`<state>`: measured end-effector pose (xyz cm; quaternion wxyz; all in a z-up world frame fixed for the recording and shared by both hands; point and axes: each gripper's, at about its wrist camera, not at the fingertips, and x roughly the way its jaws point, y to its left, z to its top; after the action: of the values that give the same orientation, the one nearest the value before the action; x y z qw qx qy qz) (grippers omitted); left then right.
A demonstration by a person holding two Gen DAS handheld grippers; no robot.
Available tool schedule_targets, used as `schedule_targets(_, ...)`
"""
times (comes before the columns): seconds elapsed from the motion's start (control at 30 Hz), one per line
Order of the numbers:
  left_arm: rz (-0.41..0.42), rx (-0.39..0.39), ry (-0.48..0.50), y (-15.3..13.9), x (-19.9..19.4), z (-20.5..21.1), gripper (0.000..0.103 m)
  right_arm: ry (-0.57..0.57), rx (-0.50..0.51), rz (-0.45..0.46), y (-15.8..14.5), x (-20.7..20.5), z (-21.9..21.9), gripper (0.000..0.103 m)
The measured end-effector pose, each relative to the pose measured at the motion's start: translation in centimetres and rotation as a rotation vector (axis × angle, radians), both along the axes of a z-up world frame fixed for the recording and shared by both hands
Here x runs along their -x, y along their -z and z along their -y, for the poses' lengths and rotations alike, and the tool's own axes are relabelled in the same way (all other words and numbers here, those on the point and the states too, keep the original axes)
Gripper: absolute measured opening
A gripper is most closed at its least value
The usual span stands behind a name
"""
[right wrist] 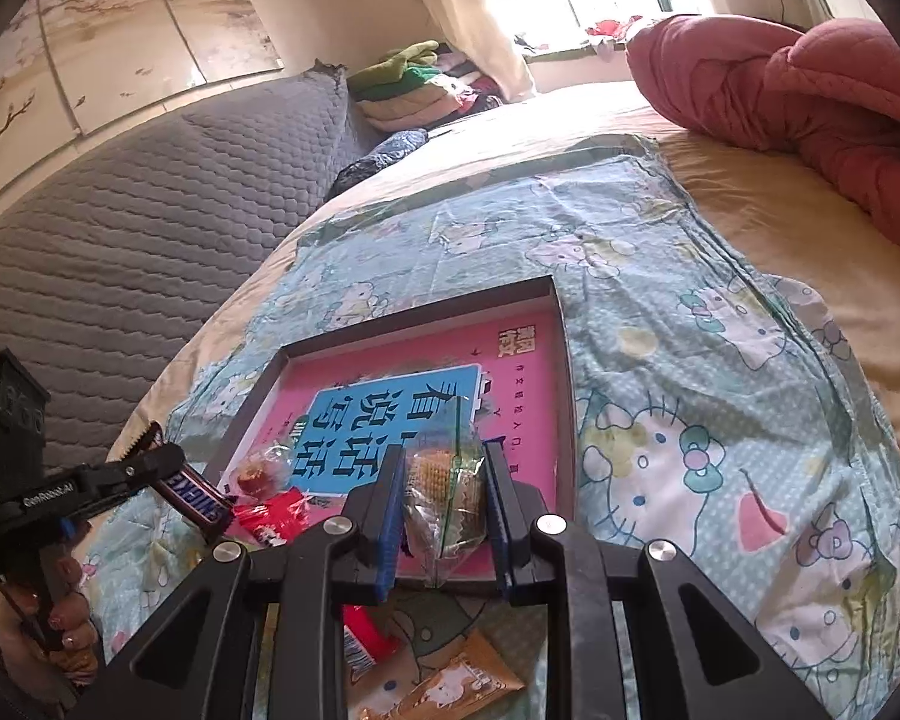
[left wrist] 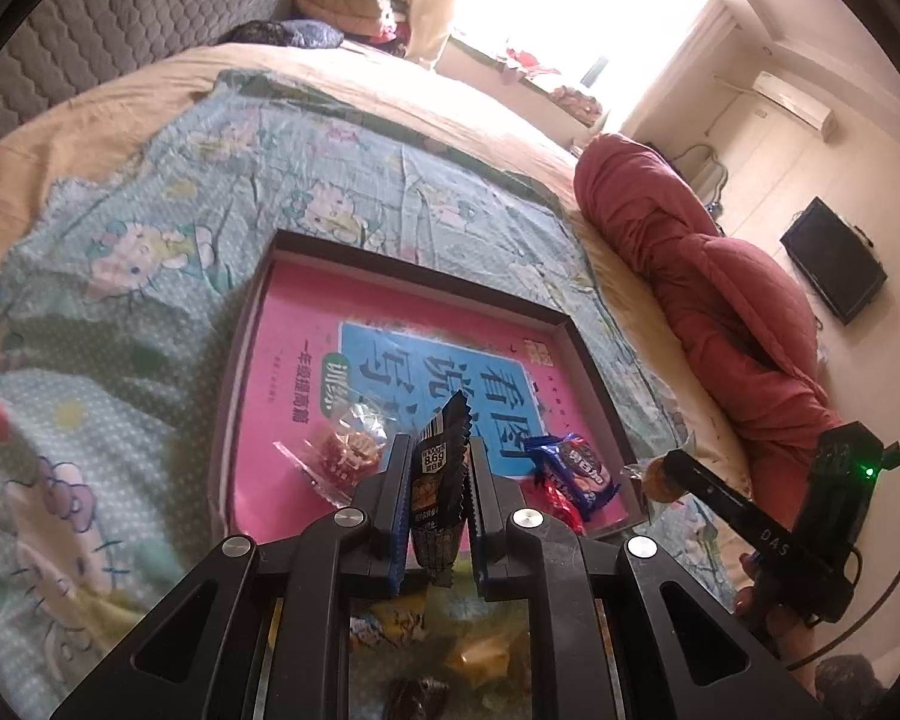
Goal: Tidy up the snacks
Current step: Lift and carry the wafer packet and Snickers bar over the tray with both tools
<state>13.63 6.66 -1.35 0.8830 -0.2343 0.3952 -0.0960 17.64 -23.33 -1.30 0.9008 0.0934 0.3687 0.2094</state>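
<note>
My left gripper (left wrist: 439,444) is shut on a dark Snickers bar (left wrist: 435,480), which stands upright between the fingers above the near part of a shallow dark tray (left wrist: 426,267). The tray is lined with a pink and blue book cover. In it lie a clear-wrapped red candy (left wrist: 342,456), a blue packet (left wrist: 576,471) and a red wrapper (left wrist: 561,504). My right gripper (right wrist: 444,450) is shut on a clear-wrapped round biscuit (right wrist: 444,498) over the tray's near edge (right wrist: 468,585). The right wrist view shows the left gripper (right wrist: 150,453) at the far left with the Snickers bar (right wrist: 192,492).
The tray rests on a light blue cartoon-print cloth (right wrist: 720,360) spread over a bed. Loose snacks lie on the cloth near me: a red packet (right wrist: 360,636) and an orange packet (right wrist: 450,684). A red quilt (left wrist: 720,276) is bunched along the bed's edge. A grey padded headboard (right wrist: 120,228) stands behind.
</note>
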Motion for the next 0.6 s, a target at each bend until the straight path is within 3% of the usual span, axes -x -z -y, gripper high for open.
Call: schedule_targets(0.6,-0.022,-0.014,-0.01,3.0,-2.7,-0.8,0.016,0.048,0.175,0.004,1.8,-1.6,-1.4,0.025)
